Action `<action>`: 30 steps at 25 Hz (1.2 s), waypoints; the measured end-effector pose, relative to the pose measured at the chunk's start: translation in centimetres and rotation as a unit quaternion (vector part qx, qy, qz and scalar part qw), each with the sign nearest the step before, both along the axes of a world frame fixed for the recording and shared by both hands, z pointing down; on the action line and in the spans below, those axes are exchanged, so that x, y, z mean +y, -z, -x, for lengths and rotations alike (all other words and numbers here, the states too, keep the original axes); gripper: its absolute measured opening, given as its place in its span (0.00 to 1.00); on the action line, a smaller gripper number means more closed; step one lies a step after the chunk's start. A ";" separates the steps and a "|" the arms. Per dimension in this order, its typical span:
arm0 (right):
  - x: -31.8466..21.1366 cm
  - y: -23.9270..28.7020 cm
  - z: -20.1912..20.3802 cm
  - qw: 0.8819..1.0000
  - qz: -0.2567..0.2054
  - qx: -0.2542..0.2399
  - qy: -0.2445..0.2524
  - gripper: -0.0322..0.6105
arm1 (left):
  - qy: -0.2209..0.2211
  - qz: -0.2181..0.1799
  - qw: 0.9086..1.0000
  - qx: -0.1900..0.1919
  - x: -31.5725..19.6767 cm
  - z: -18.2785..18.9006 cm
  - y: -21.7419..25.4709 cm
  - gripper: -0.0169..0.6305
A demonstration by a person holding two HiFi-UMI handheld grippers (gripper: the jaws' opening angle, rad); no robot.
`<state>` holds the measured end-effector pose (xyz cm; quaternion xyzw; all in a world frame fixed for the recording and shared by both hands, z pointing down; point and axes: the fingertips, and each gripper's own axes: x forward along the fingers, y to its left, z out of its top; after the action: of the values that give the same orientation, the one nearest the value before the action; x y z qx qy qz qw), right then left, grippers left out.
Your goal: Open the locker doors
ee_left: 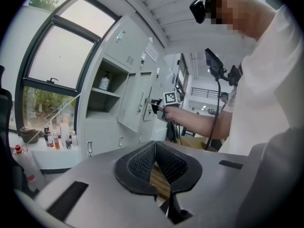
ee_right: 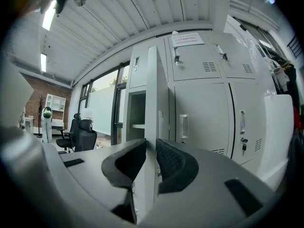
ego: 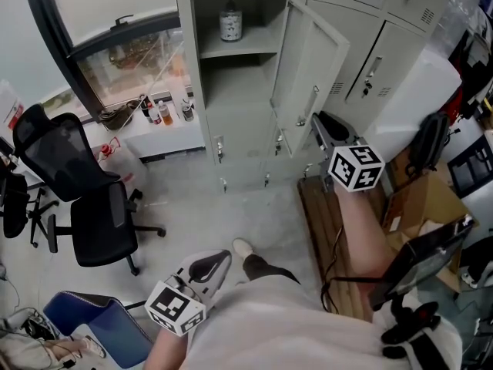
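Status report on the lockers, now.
Right tongs clamped on edge of open locker door. Left tongs shut, empty, held low. Neighbouring doors shut. Office chair off left, apart from door.

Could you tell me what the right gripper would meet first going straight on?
The open locker door: its edge already sits between the right gripper's jaws, which look closed on it.

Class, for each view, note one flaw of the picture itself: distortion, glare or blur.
Head view: even light, lockers splayed by the wide lens. Left gripper view: window blown white, black corners. Right gripper view: ceiling lamp flares; the locker door between the jaws looks soft up close.
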<state>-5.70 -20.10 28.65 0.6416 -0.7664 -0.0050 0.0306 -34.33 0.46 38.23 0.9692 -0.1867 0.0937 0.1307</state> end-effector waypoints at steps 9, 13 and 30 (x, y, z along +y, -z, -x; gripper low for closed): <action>0.2 -0.1 -1.5 1.000 -0.002 0.004 -0.004 0.16 | -0.001 -0.002 1.000 0.001 0.6 -0.6 0.0 0.05; 0.3 -0.1 -1.5 1.000 -0.004 0.005 -0.001 0.16 | -0.003 -0.005 1.000 0.002 1.0 -1.0 0.1 0.05; 12.3 -4.1 -0.2 0.999 0.041 -0.003 0.013 0.13 | -0.061 -0.008 0.998 0.020 3.9 -4.5 0.3 0.04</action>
<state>-5.47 -7.75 32.72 0.6296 -0.7744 0.0280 0.0549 -29.83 4.40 37.93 0.9814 -0.1255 0.0806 0.1208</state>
